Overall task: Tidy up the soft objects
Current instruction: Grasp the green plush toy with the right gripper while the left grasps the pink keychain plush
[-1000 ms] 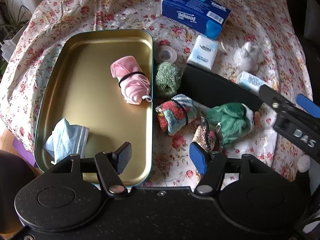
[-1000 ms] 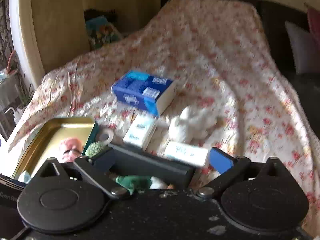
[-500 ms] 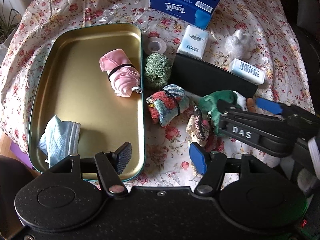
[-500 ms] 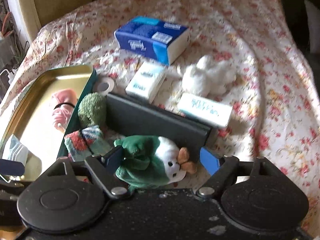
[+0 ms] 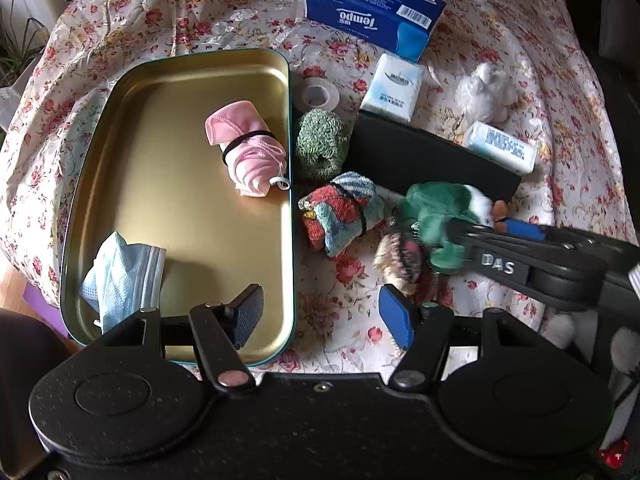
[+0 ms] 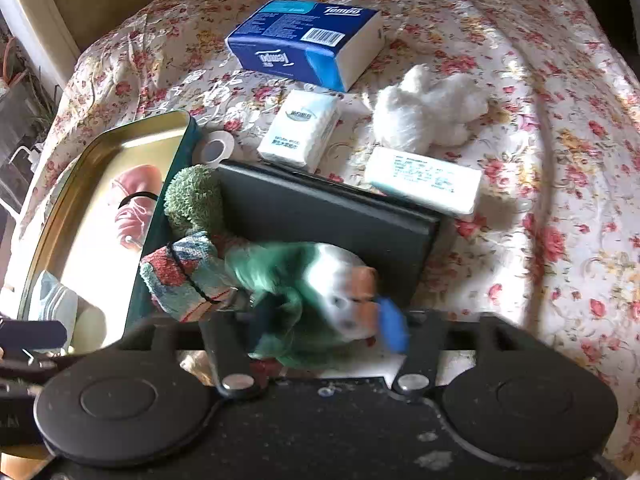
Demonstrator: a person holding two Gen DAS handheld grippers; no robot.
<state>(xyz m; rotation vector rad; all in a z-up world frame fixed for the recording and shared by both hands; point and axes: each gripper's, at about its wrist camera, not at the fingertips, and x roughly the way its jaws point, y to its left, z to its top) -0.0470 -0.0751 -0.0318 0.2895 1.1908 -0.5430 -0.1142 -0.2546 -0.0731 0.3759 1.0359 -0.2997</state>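
Observation:
A gold tin tray lies on the floral bedspread and holds a rolled pink cloth and a blue face mask. Beside its right rim lie a green knitted roll, a striped sock roll, a small patterned pouch and a green and white plush bird. My right gripper has closed in on the plush bird, fingers at its sides. My left gripper is open and empty above the tray's near right corner.
A black box lies behind the plush. A blue Tempo tissue box, two small tissue packs, a tape roll and a white fluffy toy lie farther back. The bed edge drops off at left.
My right gripper dropped toward the bed, came over the green plush bird and narrowed its fingers around it. My left gripper stayed open, shifting slightly.

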